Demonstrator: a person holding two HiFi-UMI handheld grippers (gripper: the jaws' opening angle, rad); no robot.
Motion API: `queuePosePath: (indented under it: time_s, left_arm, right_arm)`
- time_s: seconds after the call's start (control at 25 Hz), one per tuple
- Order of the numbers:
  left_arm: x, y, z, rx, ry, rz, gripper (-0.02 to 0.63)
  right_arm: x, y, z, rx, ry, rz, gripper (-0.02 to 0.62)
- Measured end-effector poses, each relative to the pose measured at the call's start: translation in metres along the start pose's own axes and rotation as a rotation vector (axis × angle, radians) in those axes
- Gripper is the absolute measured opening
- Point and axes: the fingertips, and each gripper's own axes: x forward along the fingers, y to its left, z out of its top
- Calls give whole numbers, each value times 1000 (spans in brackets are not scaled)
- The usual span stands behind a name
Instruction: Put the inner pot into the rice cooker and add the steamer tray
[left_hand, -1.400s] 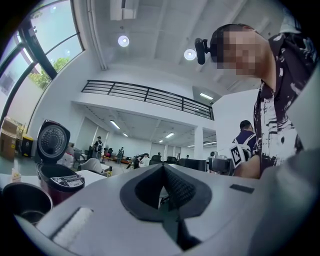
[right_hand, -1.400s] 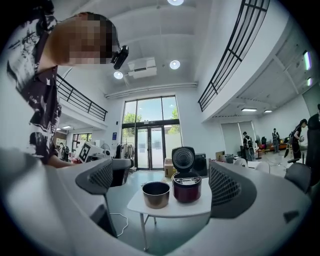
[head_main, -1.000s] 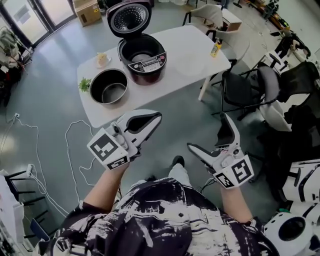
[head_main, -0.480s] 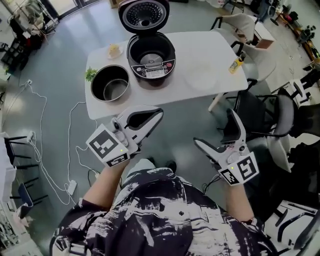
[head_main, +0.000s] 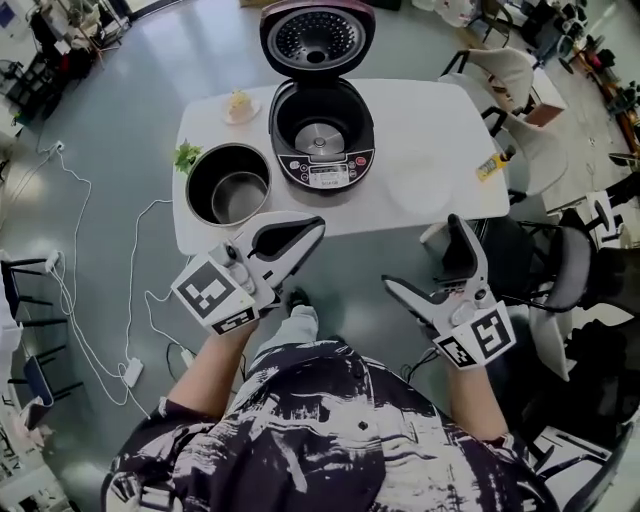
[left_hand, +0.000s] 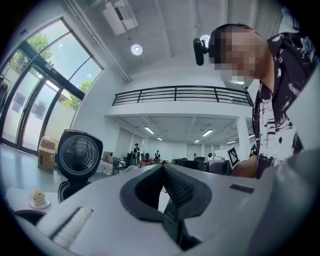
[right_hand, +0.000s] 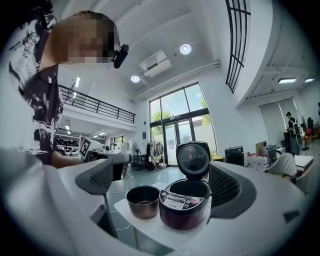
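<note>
left tool (head_main: 316, 229) has its jaws together on nothing and right tool (head_main: 424, 254) gapes empty, both held close to the person (head_main: 330, 430), short of the table (head_main: 430, 150), probably since no reach has begun. inner pot (head_main: 229, 186) stands on the table just left of the open rice cooker (head_main: 328, 173), well beyond both tools.

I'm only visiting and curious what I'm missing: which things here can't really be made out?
- Faint pale round shape on the white table, right of the rice cooker, head view: too washed-out to tell whether it is the steamer tray.
- Control panel: print too small in the head view.
- Green sprig beside the inner pot: too small to identify.
- Left gripper view: the shut left tongs and their own body hide most of the table.
</note>
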Motion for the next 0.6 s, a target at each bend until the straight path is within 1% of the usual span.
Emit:
queuePosePath:
  time_s: [0.16, 0.32, 0.48, 0.6]
  left_arm:
    - [-10, 56, 7, -10, -20, 24, 5]
    - [-19, 100, 17, -7, -35, 36, 5]
    - [-19, 133, 27, -1, -51, 77, 5]
    - [-19, 149, 31, 13, -57, 130, 5]
  right_arm:
    - [56, -11, 1, -25, 19, 17, 552]
    - [99, -18, 1, -29, 34, 24, 552]
    - [124, -28, -3, -15, 44, 49, 551]
    - [136, -38, -3, -17, 37, 90, 551]
